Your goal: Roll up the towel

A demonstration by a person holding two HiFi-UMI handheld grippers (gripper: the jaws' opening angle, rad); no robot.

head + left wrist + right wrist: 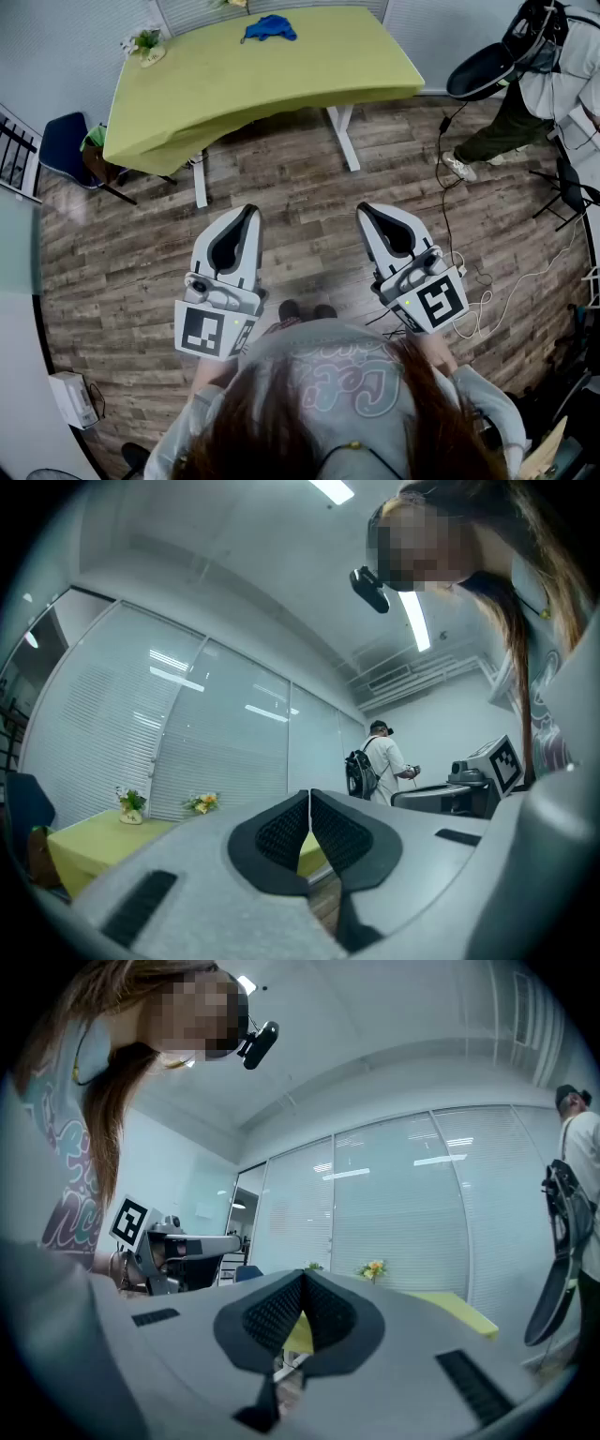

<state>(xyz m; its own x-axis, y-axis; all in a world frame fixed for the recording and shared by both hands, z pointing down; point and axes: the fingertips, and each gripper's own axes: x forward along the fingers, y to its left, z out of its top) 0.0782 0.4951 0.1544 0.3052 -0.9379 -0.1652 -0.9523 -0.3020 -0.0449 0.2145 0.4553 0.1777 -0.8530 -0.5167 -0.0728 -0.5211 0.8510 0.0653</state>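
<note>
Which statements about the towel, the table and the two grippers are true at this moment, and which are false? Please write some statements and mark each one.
1. The blue towel lies on the green table. True.
2. The towel is already rolled into a neat roll. False: it lies in a crumpled heap.
3. The left gripper holds the towel. False: it is shut and empty, over the wooden floor, away from the table.
4. The right gripper is shut with nothing between its jaws. True.
5. The table bears nothing except the towel. False: small potted flowers stand at one corner.
</note>
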